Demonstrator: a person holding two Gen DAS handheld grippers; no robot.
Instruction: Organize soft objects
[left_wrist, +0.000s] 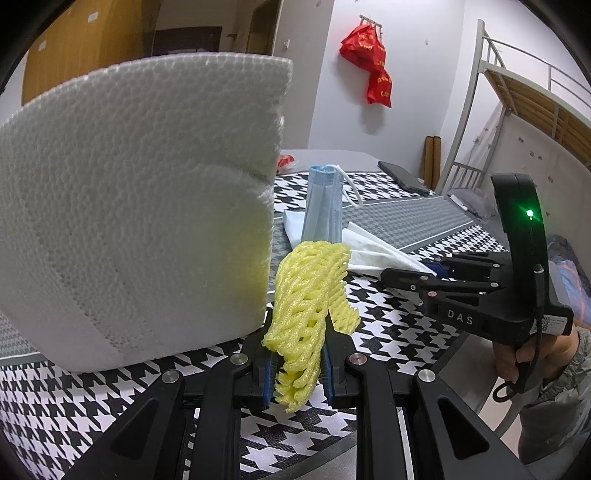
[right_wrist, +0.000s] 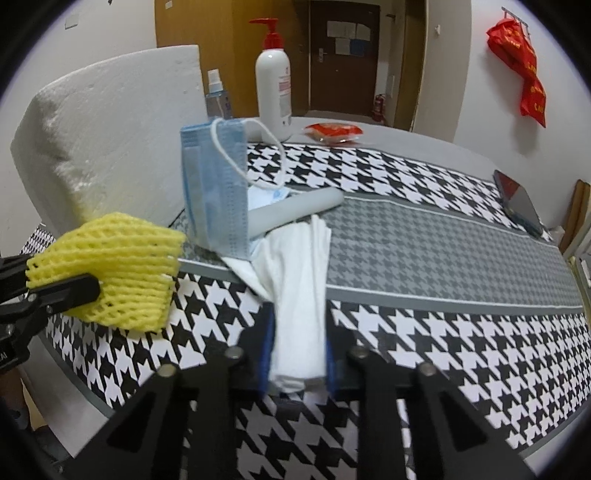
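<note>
My left gripper (left_wrist: 297, 360) is shut on a yellow foam net sleeve (left_wrist: 308, 302), which sticks up from between its blue pads; from the right wrist the same yellow net (right_wrist: 118, 269) shows at the left, clamped by a black finger. My right gripper (right_wrist: 297, 363) is shut on a folded white cloth (right_wrist: 299, 288) lying on the houndstooth tablecloth (right_wrist: 461, 350). In the left wrist view that right gripper (left_wrist: 430, 275) reaches in from the right onto the white cloth (left_wrist: 373, 254). A folded blue face mask (right_wrist: 216, 188) stands upright behind the cloth. A big white foam block (left_wrist: 136, 206) fills the left.
A grey tube (right_wrist: 295, 212) lies behind the mask. A white pump bottle (right_wrist: 273, 85), a small spray bottle (right_wrist: 218, 96) and a red packet (right_wrist: 332, 132) stand at the table's far side. A dark phone (right_wrist: 519, 205) lies far right. A hand (left_wrist: 517, 358) grips the right tool.
</note>
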